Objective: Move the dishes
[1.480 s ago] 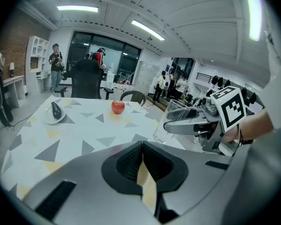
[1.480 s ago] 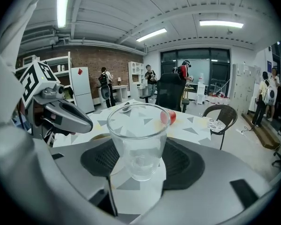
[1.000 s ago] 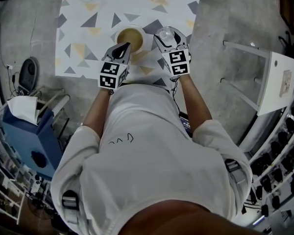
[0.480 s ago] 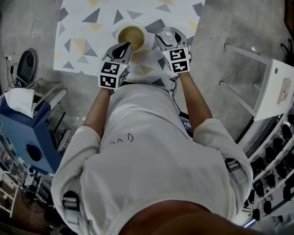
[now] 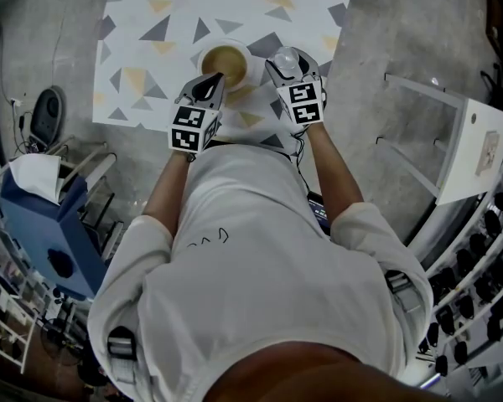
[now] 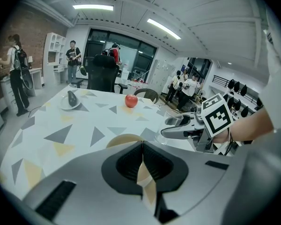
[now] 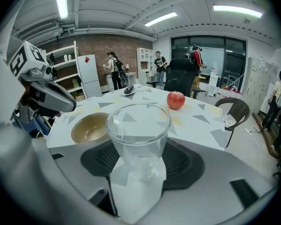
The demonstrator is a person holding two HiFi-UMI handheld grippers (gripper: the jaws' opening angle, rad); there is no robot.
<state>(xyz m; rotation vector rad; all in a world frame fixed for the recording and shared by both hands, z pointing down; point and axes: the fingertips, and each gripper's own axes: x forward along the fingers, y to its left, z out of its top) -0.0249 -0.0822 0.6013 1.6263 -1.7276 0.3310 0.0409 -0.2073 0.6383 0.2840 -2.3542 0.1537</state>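
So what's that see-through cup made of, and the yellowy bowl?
The glass looks like clear, smooth glass, maybe hard plastic: the pattern of the table shows through it. The bowl looks like ceramic or plastic, tan inside with a soft shine; I can't tell which.

I can read no words, brands or numbers from here; the cube (image 5: pixel 191 128) on the left gripper (image 5: pixel 213 82) and its twin on the right gripper (image 5: pixel 287 59) show only square markers.

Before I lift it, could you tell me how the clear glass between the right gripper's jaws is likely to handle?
The glass looks smooth and clear, so probably slippery and fragile. It is tall, narrowing to its base, so it may tip if nudged high.
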